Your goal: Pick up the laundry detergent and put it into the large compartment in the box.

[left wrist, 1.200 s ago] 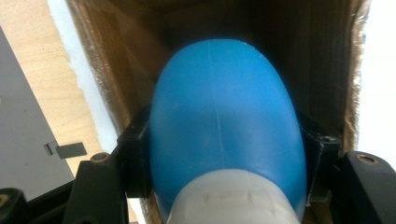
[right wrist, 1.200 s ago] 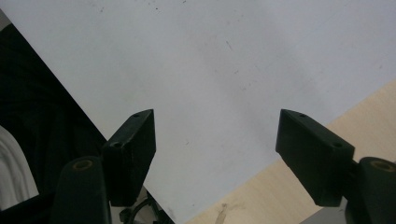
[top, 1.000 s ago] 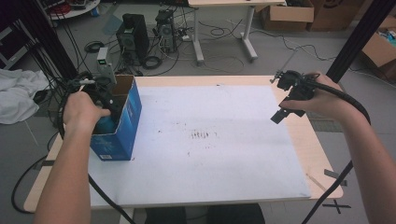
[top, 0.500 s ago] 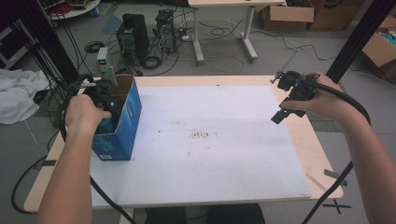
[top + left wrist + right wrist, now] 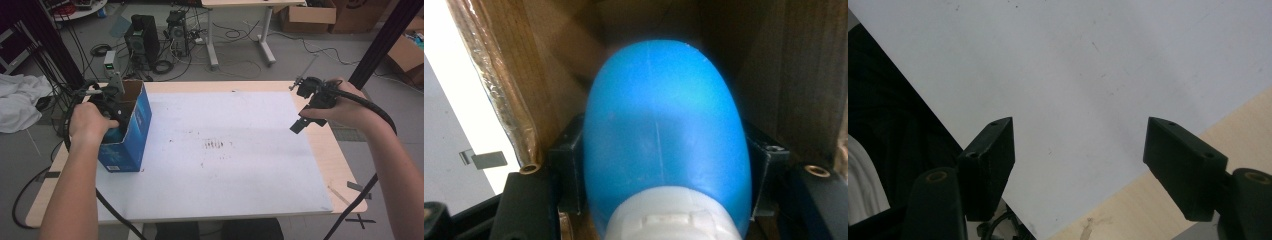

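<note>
bottle [image 5: 664, 135]: blue, white cap | box [image 5: 131, 135]: blue | sheet [image 5: 225, 150]: white

1. The left forearm comes up along the left edge of the high view, its hand [image 5: 90, 122] wrapped over the left claw [image 5: 111, 102].
2. The left claw points down, its jaws clamped on something blue held between them.
3. The right forearm reaches in from the lower right, wrist bent inward, hand [image 5: 345, 110] gripping the right claw [image 5: 302, 120].
4. The right claw hangs above the table, tilted downward, its jaws spread wide with nothing between them.
</note>
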Demonstrator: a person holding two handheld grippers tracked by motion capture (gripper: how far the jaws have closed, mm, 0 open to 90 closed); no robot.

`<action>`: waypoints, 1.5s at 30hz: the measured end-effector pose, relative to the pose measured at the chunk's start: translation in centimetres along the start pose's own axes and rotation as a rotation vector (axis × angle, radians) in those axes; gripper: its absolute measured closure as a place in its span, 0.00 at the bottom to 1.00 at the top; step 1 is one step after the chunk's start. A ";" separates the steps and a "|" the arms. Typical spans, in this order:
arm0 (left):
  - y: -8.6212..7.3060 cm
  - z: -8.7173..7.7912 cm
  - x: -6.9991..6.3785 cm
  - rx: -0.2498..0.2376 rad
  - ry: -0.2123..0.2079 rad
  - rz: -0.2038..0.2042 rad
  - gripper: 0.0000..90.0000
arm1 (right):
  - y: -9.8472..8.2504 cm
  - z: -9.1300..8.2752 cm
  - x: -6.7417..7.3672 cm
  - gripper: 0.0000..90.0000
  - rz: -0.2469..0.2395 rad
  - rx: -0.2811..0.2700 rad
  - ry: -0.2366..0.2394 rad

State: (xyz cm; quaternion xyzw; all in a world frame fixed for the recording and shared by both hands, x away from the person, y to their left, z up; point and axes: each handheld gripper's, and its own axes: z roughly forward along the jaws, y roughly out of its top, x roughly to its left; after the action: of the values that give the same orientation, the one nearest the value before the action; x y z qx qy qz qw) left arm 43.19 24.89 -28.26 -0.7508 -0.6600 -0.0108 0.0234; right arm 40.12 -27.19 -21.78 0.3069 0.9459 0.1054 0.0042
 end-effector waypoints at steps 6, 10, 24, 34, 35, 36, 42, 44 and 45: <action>0.0 0.0 0.0 0.002 0.001 -0.005 0.41 | 0.0 0.0 0.0 0.32 -0.001 0.001 -0.001; 0.0 0.0 -0.1 0.001 0.003 -0.009 0.41 | 0.0 0.0 0.0 0.32 0.001 0.003 -0.002; 0.0 -0.1 -0.1 0.002 -0.001 -0.030 0.40 | 0.1 0.1 0.1 0.32 -0.003 0.005 0.001; -0.1 -0.3 -0.2 -0.006 0.004 -0.029 0.39 | 0.0 0.0 0.1 0.32 0.003 -0.001 0.002; -0.1 -0.3 -0.2 -0.009 0.005 -0.025 0.39 | 0.0 0.0 0.0 0.32 -0.002 0.000 0.001; -0.1 -0.3 -0.2 -0.010 0.006 -0.024 0.38 | 0.0 0.0 0.0 0.32 -0.001 0.000 0.001; -0.2 -0.8 -0.3 -0.015 0.013 -0.024 0.36 | -0.1 0.0 0.1 0.32 -0.003 -0.001 0.003; -0.2 -1.1 -0.4 -0.018 0.018 -0.019 0.36 | -0.1 -0.1 0.1 0.32 -0.005 -0.001 0.001; -0.2 -1.3 -0.4 -0.021 0.016 -0.022 0.35 | -0.1 -0.1 0.1 0.32 -0.005 -0.003 0.001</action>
State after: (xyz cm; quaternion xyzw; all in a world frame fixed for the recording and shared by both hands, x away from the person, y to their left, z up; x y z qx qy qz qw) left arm 42.92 24.44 -26.93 -0.7435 -0.6679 -0.0242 0.0208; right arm 40.00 -27.23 -21.73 0.3045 0.9465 0.1070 0.0042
